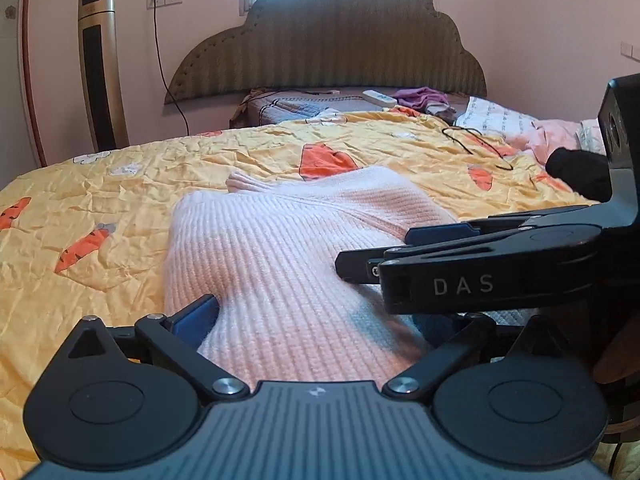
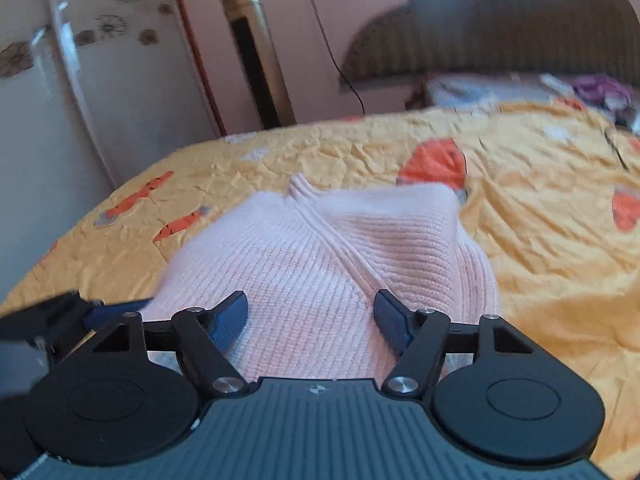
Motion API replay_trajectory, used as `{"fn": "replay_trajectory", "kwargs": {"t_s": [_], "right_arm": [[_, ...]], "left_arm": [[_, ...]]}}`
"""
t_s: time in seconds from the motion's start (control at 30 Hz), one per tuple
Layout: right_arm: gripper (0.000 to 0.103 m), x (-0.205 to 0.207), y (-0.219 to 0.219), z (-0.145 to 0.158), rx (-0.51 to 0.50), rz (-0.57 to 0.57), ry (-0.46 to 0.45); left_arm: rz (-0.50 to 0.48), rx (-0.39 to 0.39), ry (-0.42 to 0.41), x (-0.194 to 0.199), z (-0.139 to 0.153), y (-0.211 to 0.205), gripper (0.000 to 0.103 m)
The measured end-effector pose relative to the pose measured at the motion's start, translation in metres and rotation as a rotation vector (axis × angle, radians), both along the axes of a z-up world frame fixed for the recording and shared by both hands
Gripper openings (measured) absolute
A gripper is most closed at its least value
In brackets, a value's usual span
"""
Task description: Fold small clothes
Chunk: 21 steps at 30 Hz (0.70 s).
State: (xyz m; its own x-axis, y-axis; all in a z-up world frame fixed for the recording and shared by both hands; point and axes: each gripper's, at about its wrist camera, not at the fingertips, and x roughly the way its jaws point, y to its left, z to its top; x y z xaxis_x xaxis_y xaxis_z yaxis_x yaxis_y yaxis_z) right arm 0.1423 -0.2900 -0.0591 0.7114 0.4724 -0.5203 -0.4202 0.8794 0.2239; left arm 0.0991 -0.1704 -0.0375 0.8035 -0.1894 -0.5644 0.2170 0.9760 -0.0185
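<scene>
Left wrist view first: we see our left gripper [image 1: 316, 320] low over a pink sweater [image 1: 280, 272] that lies on the yellow blanket [image 1: 120, 184] with orange carrots on it. Its fingers are spread wide, and the sweater lies between them. One blue pad [image 1: 196, 320] rests at the sweater's left edge, but nothing is pinched. Our right gripper [image 1: 384, 256] reaches in from the right side, lying across the sweater. From this side we cannot tell how far it is open.

From the right wrist view, the picture is blurry, but the right gripper [image 2: 310, 318] looks wide open too, with the sweater [image 2: 320, 252] between its blue pads [image 2: 230, 320] and not squeezed. The sweater is bunched up in a soft heap, with a ribbed band crossing its top.

A brown headboard [image 1: 340, 48] stands at the far end of the bed.
</scene>
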Motion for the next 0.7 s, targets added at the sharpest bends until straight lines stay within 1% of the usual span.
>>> {"fn": "replay_trajectory", "kwargs": {"t_s": [0.03,0.1,0.13,0.17,0.23,0.27,0.3,0.33,0.4,0.47,0.53,0.6,0.63,0.67,0.7], "right_arm": [[0.07,-0.002,0.0,0.001,-0.008,0.0,-0.004],[0.07,-0.001,-0.001,0.013,0.0,-0.007,0.043],[0.067,-0.001,-0.006,0.021,0.018,-0.015,0.066],[0.068,-0.002,-0.013,0.029,0.06,-0.03,0.085],[0.075,-0.004,-0.035,0.041,0.138,-0.062,0.07],[0.078,-0.004,-0.048,0.044,0.164,-0.096,0.061],[0.083,-0.001,-0.059,0.045,0.177,-0.125,0.067],[0.084,0.007,-0.071,0.042,0.186,-0.157,0.092],[0.083,0.022,-0.085,0.031,0.194,-0.203,0.174],[0.082,0.04,-0.091,0.012,0.224,-0.202,0.283],[0.082,0.05,-0.087,-0.003,0.254,-0.19,0.345],[0.08,0.059,-0.077,-0.014,0.267,-0.157,0.382],[0.075,0.064,-0.073,-0.02,0.278,-0.138,0.404],[0.074,0.068,-0.069,-0.026,0.297,-0.112,0.435],[0.074,0.071,-0.065,-0.031,0.308,-0.107,0.444]], "left_arm": [[0.011,-0.032,-0.006,-0.006,0.005,0.007,0.103],[0.039,-0.108,-0.024,-0.016,0.014,0.03,0.103],[0.069,-0.142,-0.035,-0.019,0.018,0.044,0.103],[0.1,-0.167,-0.031,-0.019,0.02,0.057,0.103],[0.17,-0.238,0.016,-0.009,0.019,0.084,0.103],[0.212,-0.292,0.052,0.0,0.016,0.098,0.103],[0.247,-0.342,0.09,0.008,0.013,0.11,0.103],[0.265,-0.399,0.131,0.018,0.009,0.119,0.103],[0.256,-0.49,0.195,0.034,0.0,0.127,0.103],[0.215,-0.544,0.241,0.049,-0.008,0.126,0.103],[0.192,-0.572,0.3,0.064,-0.02,0.118,0.103],[0.18,-0.622,0.348,0.076,-0.029,0.116,0.103],[0.176,-0.643,0.368,0.081,-0.033,0.115,0.1],[0.167,-0.66,0.387,0.085,-0.036,0.115,0.091],[0.159,-0.661,0.406,0.088,-0.037,0.113,0.09]]}}
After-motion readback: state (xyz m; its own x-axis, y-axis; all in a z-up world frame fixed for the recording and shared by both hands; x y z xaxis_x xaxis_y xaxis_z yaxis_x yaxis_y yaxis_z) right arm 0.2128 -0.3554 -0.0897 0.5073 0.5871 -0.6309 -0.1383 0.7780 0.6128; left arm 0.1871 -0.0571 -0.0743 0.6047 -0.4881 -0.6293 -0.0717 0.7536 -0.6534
